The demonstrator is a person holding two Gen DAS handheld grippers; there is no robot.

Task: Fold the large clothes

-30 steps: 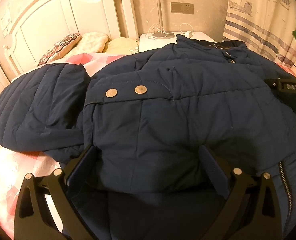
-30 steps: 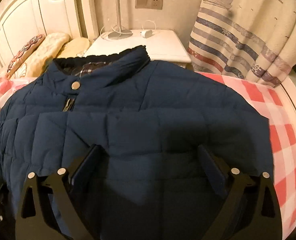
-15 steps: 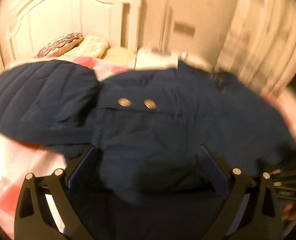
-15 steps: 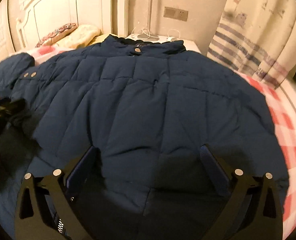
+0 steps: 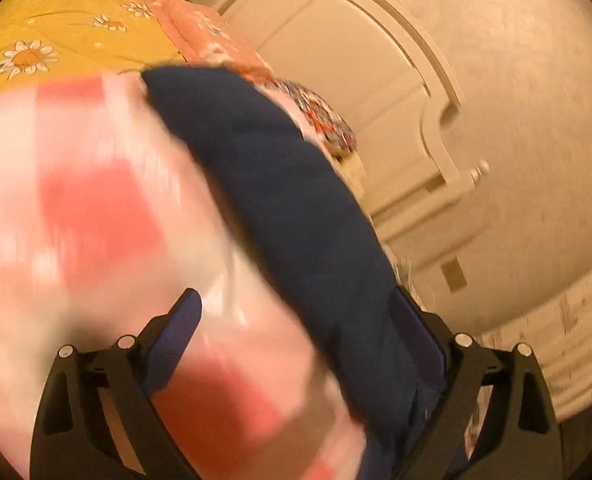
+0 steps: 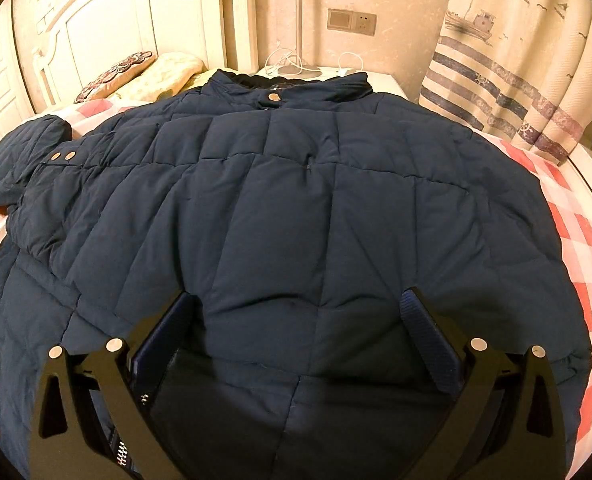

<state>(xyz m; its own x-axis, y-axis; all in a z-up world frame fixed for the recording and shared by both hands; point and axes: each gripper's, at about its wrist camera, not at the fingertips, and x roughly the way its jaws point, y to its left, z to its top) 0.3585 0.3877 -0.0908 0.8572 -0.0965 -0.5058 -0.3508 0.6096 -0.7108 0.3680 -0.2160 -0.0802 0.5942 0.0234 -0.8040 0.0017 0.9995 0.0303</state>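
Note:
A large navy quilted jacket (image 6: 296, 200) lies spread on the bed, collar toward the nightstand, with one sleeve folded across its front. My right gripper (image 6: 298, 298) hovers open over its lower middle, nothing pinched between the pads. The left wrist view is blurred and rolled sideways. There a rounded navy quilted part of the jacket (image 5: 296, 200) runs diagonally over the checked sheet. My left gripper (image 5: 296, 296) is beside it, jaws closing; the navy edge lies against the right finger (image 5: 416, 332) and sheet shows across most of the gap. The pads are not pressing on cloth.
The red and white checked sheet (image 6: 576, 232) covers the bed. Pillows (image 6: 144, 76) lie by the white headboard (image 6: 108, 28). A nightstand (image 6: 380, 80) with a lamp base and cables stands behind the collar, a striped curtain (image 6: 516, 80) to its right. A yellow daisy quilt (image 5: 56, 40) lies farther off.
The left gripper swung away from the jacket's front toward its outer left part and rolled sideways, so its view is now tilted and blurred. The right gripper pulled back, then held still.

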